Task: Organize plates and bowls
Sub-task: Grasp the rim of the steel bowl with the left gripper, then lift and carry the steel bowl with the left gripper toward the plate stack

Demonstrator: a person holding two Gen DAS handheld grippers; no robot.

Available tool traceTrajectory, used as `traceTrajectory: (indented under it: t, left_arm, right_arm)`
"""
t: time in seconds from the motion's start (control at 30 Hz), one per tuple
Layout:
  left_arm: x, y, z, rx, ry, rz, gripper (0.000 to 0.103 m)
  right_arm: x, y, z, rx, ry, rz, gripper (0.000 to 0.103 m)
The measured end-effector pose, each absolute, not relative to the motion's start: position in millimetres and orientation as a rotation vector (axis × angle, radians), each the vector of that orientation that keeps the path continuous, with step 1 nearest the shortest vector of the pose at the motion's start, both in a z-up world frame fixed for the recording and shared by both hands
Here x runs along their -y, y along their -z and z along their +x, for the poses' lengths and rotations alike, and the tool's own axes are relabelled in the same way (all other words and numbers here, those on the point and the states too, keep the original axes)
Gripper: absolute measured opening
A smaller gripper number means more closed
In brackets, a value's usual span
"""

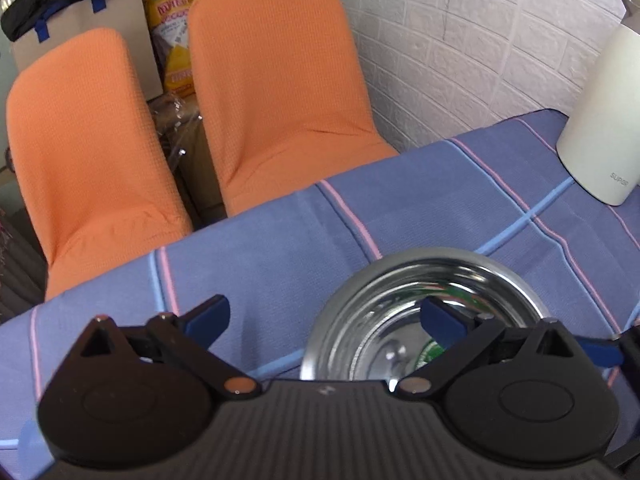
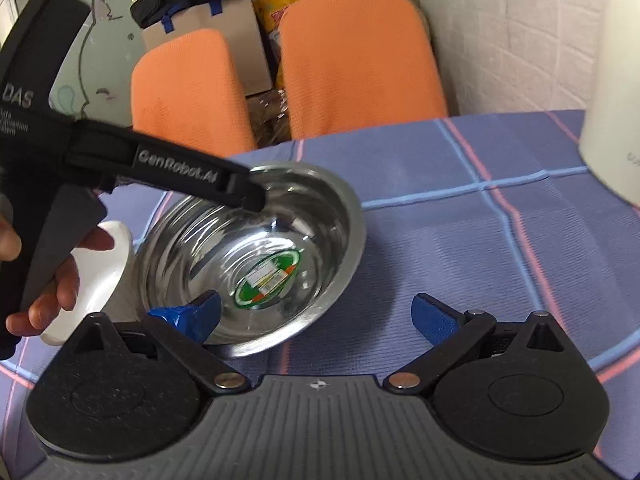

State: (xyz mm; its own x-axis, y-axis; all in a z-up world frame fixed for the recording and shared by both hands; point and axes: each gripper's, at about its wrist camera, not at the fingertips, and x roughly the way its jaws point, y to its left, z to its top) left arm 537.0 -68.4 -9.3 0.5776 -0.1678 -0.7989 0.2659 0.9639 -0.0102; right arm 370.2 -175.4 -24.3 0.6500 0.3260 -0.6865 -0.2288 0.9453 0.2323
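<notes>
One steel bowl (image 2: 256,256) sits on the worktop (image 2: 460,248), with one green oval label (image 2: 268,280) stuck to its inner base. One white bowl (image 2: 100,276) lies at the steel bowl's 9 o'clock side, just beside it; contact between the two cannot be confirmed.

Left claw (image 1: 324,320): jaws spread wide, holding nothing. In the left wrist view its right-hand blue fingertip (image 1: 442,320) appears over the interior of the steel bowl (image 1: 432,304), and the other fingertip is over bare cloth. In the right wrist view the left claw (image 2: 244,196) reaches in from 9 o'clock, with its tip over the bowl's far rim. One hand (image 2: 48,280) grips its handle.

Right claw (image 2: 316,316): jaws spread wide, holding nothing. Its left-hand blue fingertip (image 2: 192,316) appears at the near rim of the steel bowl; contact cannot be confirmed.

Surface: a blue cloth with pink and pale blue stripes covers the worktop. One white jug (image 1: 600,120) stands on it at 2 o'clock.

Room: two orange chairs (image 1: 280,92) stand at 12 o'clock beyond the worktop edge. Behind them are one cardboard box (image 1: 84,28), draped with dark cloth, and one yellow bag (image 1: 176,24). A white brick-pattern wall (image 1: 460,40) rises at 1 o'clock.
</notes>
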Motion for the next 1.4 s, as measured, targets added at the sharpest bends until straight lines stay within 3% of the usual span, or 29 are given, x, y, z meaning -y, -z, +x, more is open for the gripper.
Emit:
traceTrajectory:
  t: [0.67, 1.23, 1.3, 1.37, 1.4]
  left_arm:
    - [117.6, 11.4, 496.0, -1.014, 0.512, 0.212, 0.1]
    - [101.2, 23.1, 501.6, -0.969, 0.446, 0.191, 0.1]
    - [99.5, 26.2, 502.8, -0.987, 0.445, 0.174, 0.095]
    - [99.6, 26.9, 501.6, -0.984, 0.442, 0.184, 0.081]
    - [99.9, 25.6, 500.1, -0.976, 0.453, 0.186, 0.065]
  right_arm:
    - [184.5, -1.7, 313.4, -0.868, -0.472, 0.293, 0.09]
    - [175.4, 13.5, 339.7, -0.781, -0.278, 0.005, 0.088]
    - [175.8, 19.6, 340.4, -0.772, -0.282, -0.031, 0.087]
    - [175.9, 26.1, 338.8, -0.756, -0.301, -0.036, 0.086]
    - [178.4, 29.1, 338.3, -0.747, -0.32, -0.018, 0.084]
